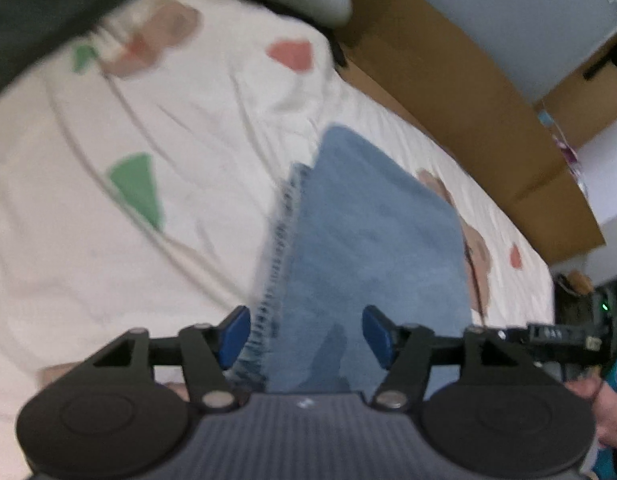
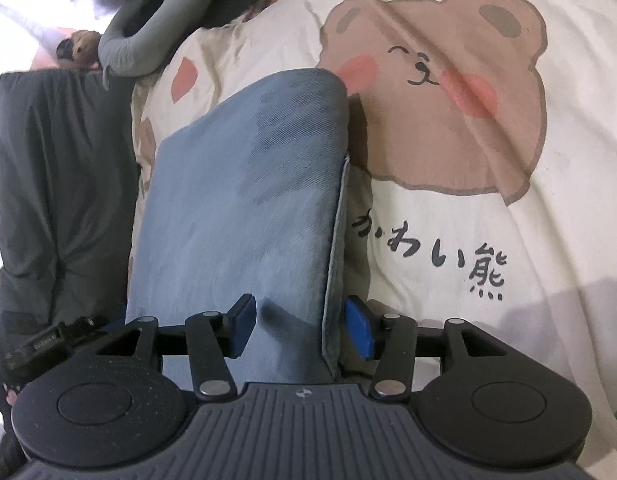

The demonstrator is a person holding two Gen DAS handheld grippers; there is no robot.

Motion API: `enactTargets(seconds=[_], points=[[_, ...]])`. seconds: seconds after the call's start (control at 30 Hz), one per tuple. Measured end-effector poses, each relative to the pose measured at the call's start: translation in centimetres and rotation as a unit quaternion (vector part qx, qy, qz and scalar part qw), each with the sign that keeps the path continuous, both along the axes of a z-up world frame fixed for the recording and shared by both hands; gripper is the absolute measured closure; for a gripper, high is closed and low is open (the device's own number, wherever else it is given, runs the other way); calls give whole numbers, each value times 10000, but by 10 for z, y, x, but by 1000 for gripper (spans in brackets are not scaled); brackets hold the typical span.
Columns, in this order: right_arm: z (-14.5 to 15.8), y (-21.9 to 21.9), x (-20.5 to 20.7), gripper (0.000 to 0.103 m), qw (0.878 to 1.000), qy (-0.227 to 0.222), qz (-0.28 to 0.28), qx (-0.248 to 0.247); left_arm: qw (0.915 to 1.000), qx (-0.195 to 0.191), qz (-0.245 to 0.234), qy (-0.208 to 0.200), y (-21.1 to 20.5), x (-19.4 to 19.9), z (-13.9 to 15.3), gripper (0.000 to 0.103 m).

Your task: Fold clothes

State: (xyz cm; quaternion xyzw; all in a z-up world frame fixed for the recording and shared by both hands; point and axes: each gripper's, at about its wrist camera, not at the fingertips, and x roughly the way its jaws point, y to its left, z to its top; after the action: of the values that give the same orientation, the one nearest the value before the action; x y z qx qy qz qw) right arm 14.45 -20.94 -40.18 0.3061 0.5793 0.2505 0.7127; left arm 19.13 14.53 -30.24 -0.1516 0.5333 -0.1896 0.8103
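A folded pair of light blue jeans (image 1: 368, 232) lies on a cream bedsheet (image 1: 108, 260) printed with bears. In the left wrist view my left gripper (image 1: 307, 336) hangs over the near end of the jeans. Its blue pads (image 1: 236, 336) stand wide apart, either side of the frayed seam, and grip nothing. In the right wrist view the jeans (image 2: 244, 184) run away from me as a long folded slab. My right gripper (image 2: 301, 330) is open above their near end, and its right pad (image 2: 360, 330) sits just past the folded edge.
Brown cardboard boxes (image 1: 448, 92) line the far side of the bed. A dark grey garment (image 2: 56, 184) lies left of the jeans, with a grey sleeve-like cloth (image 2: 156, 28) beyond it. A person's hand (image 1: 604, 412) shows at the right edge. The large bear print (image 2: 436, 92) lies right of the jeans.
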Motion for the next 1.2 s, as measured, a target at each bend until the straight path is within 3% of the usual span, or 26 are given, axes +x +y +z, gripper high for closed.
enactTargets(seconds=[0.1, 0.37, 0.4, 0.47, 0.57, 0.7, 0.9, 1.0, 1.07, 1.2], points=[[-7, 2, 4, 47, 10000, -7, -49, 82, 9998, 100, -133, 85, -8, 12, -16, 39], [-20, 16, 8, 48, 9997, 55, -70, 237, 9989, -356, -34, 288, -7, 30, -36, 38], [-20, 18, 7, 50, 9997, 53, -55, 218, 9989, -365, -50, 296, -7, 31, -37, 38], [-16, 21, 7, 63, 9999, 12, -9, 166, 9987, -389, -80, 310, -6, 32, -38, 38], [-10, 18, 8, 70, 9996, 16, 2, 267, 9984, -451, -115, 320, -2, 33, -40, 41], [-11, 15, 5, 67, 9995, 7, -71, 308, 9974, -556, -160, 427, 1, 36, -42, 41], [-21, 31, 13, 50, 9993, 211, -7, 306, 9965, -542, -185, 607, 2, 43, -48, 31], [-15, 36, 12, 62, 9998, 44, 87, 172, 9954, -625, -287, 665, 1, 46, -49, 41], [-12, 29, 11, 79, 9996, 41, 37, 287, 9949, -617, -380, 697, -1, 48, -48, 41], [11, 26, 8, 84, 9998, -188, 52, 73, 9956, -537, -437, 629, -8, 46, -43, 44]])
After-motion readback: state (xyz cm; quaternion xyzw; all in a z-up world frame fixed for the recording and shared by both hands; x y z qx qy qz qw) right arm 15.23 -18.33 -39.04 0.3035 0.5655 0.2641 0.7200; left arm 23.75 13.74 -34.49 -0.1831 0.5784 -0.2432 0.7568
